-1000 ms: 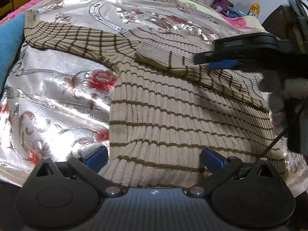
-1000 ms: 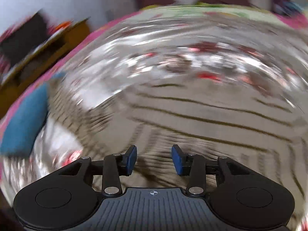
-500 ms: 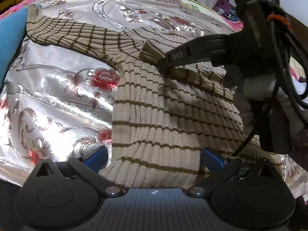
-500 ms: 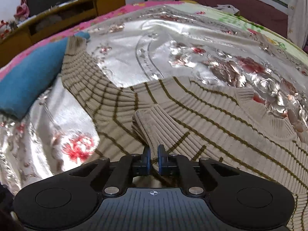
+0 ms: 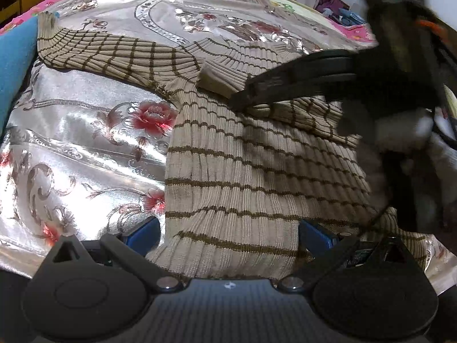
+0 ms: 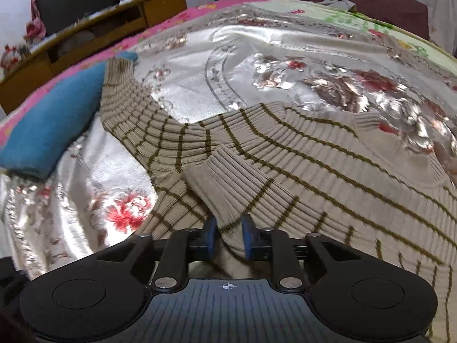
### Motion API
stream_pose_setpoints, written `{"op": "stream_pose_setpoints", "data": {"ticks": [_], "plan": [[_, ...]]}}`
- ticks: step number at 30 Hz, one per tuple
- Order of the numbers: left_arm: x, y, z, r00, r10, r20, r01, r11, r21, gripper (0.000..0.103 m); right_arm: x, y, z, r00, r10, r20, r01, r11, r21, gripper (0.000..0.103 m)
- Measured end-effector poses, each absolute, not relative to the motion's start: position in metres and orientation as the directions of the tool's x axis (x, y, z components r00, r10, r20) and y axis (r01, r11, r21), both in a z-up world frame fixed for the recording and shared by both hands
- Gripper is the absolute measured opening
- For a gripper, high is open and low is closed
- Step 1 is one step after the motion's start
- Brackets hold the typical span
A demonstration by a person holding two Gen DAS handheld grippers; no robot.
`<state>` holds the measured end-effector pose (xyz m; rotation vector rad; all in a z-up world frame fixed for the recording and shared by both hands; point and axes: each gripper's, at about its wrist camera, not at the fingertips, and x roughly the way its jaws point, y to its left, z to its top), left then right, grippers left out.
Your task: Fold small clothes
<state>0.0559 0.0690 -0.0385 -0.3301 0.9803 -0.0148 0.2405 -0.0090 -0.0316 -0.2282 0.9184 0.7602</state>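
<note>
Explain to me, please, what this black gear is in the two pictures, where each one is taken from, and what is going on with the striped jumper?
There is no robot here: a person holds a two-fingered gripper in each hand, and each gripper has a camera looking out along its fingers. One picture is from the left gripper, the other from the right gripper. A beige striped jumper lies on a shiny flowered bedspread, beside a blue cushion. One sleeve is folded across the body; the other lies stretched out. The right jaws are opening with that folded sleeve between them, so it is being let go. The left jaws stand wide open over the jumper's hem, gripping nothing.
</note>
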Motion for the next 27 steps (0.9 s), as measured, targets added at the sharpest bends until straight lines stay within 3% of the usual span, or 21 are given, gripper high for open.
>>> {"op": "stream_pose_setpoints", "data": {"ticks": [5, 10, 15, 19, 25, 27], "plan": [[0.056, 0.07, -0.038, 0.566, -0.164, -0.808, -0.138, 0.947, -0.289, 0.103, 0.227, -0.06, -0.019, 0.417, 0.498, -0.761, -0.6, 0.779, 0.181, 0.026], [0.053, 0.073, -0.025, 0.621, -0.14, -0.771, -0.142, 0.948, -0.286, 0.103, 0.224, -0.127, -0.012, 0.529, 0.401, -0.748, -0.428, 0.887, 0.173, 0.026], [0.078, 0.071, -0.008, 0.678, -0.057, -0.732, -0.102, 0.98, -0.17, 0.103, 0.233, -0.188, -0.017, 0.628, 0.265, -0.731, -0.241, 0.96, 0.142, 0.026], [0.113, 0.073, -0.007, 0.702, -0.014, -0.713, -0.097, 0.989, -0.115, 0.103, 0.244, -0.228, -0.044, 0.581, 0.173, -0.796, -0.091, 0.985, 0.147, 0.025], [0.153, 0.082, -0.025, 0.641, 0.029, -0.767, -0.144, 0.986, -0.082, 0.101, 0.226, -0.232, -0.033, 0.633, 0.215, -0.744, -0.12, 0.976, 0.18, 0.026], [0.153, 0.095, -0.02, 0.648, 0.047, -0.76, -0.182, 0.979, -0.094, 0.101, 0.22, -0.229, -0.028, 0.647, 0.257, -0.718, -0.146, 0.966, 0.214, 0.031]]}}
